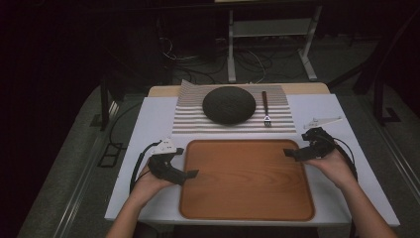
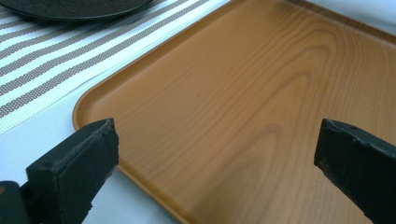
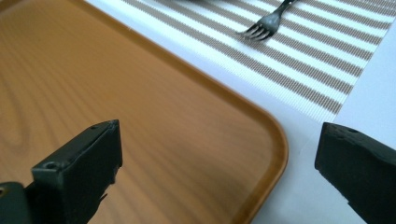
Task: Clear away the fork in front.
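Note:
A bare wooden tray (image 1: 246, 181) lies on the white table in front of me. My left gripper (image 1: 190, 174) hovers at the tray's left rim (image 2: 100, 95), jaws wide apart with nothing between them. My right gripper (image 1: 291, 152) sits over the tray's far right corner (image 3: 273, 135), also open and holding nothing. Behind the tray a striped placemat (image 1: 190, 116) carries a dark round plate (image 1: 229, 104) and a fork (image 1: 266, 108), tines toward me. The fork's tines (image 3: 258, 30) and the plate's edge (image 2: 70, 8) show in the gripper views.
The white table (image 1: 148, 124) ends close behind the placemat. A small white flat part (image 1: 323, 120) lies on it at the right, just beyond my right gripper. Cables and a metal stand (image 1: 270, 34) are on the dark floor behind.

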A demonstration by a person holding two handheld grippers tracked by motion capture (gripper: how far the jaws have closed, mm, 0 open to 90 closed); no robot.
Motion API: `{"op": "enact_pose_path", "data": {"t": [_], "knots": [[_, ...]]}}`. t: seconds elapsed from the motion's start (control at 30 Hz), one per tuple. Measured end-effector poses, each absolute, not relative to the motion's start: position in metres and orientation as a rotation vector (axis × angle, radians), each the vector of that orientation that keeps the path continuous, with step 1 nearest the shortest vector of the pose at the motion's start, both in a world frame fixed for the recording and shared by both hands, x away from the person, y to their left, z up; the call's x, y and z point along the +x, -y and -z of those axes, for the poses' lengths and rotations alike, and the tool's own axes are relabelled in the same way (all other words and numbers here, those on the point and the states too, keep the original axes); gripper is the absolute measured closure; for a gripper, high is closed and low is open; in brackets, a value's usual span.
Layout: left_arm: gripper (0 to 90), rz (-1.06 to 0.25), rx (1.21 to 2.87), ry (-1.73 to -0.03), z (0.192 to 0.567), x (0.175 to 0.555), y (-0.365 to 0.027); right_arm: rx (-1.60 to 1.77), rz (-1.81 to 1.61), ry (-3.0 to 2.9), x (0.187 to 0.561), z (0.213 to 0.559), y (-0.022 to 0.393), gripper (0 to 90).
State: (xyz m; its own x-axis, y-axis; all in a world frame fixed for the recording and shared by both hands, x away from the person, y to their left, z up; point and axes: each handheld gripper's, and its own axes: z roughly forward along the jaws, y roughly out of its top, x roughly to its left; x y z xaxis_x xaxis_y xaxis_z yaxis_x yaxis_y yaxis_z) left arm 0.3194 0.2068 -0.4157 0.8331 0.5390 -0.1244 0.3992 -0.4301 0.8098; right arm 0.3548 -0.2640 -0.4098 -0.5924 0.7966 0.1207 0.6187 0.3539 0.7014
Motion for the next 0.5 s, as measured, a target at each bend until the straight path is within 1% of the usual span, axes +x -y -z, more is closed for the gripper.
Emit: {"op": "enact_pose_path", "data": {"t": [0.3, 0.5], "knots": [[0.0, -0.209, 2.072, -0.698, 0.415, 0.320, -0.209, 1.292, -1.049, -2.378, 0.375, 0.407, 0.260, 1.7], [0.0, -0.217, 2.062, -0.711, 0.415, 0.321, -0.211, 1.324, -1.033, -2.369, 0.395, 0.403, 0.256, 4.9]]}}
